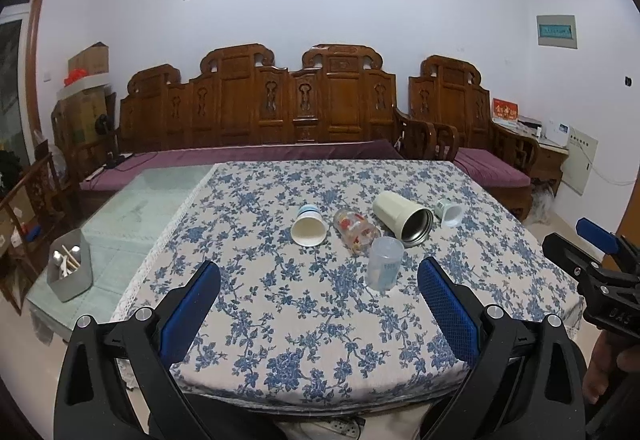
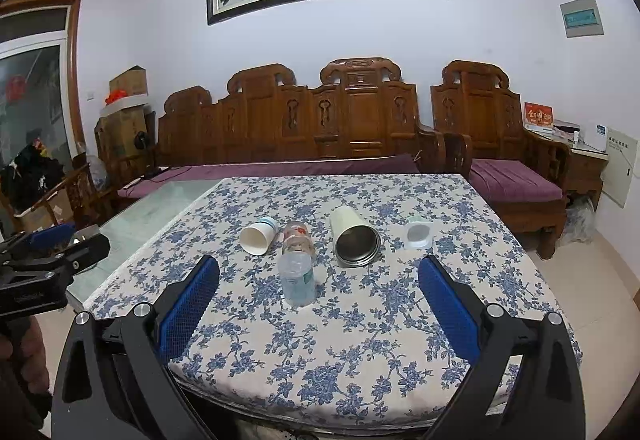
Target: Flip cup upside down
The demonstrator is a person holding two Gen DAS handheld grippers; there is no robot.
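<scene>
Several cups sit on the blue-flowered tablecloth (image 1: 320, 320). A clear plastic cup (image 1: 383, 263) (image 2: 297, 280) stands upright nearest me. Behind it lie on their sides a white paper cup (image 1: 308, 225) (image 2: 258, 235), a printed glass (image 1: 355, 230) (image 2: 298, 235), a cream steel tumbler (image 1: 403, 215) (image 2: 354, 236) and a small white cup (image 1: 449, 213) (image 2: 418, 234). My left gripper (image 1: 319, 304) is open and empty above the near table edge. My right gripper (image 2: 319, 304) is open and empty too, and also shows at the right of the left wrist view (image 1: 596, 260).
A grey holder with utensils (image 1: 71, 269) stands on the bare glass tabletop at the left. A carved wooden sofa with purple cushions (image 1: 256, 120) runs behind the table. Boxes (image 1: 86, 88) are stacked at the far left.
</scene>
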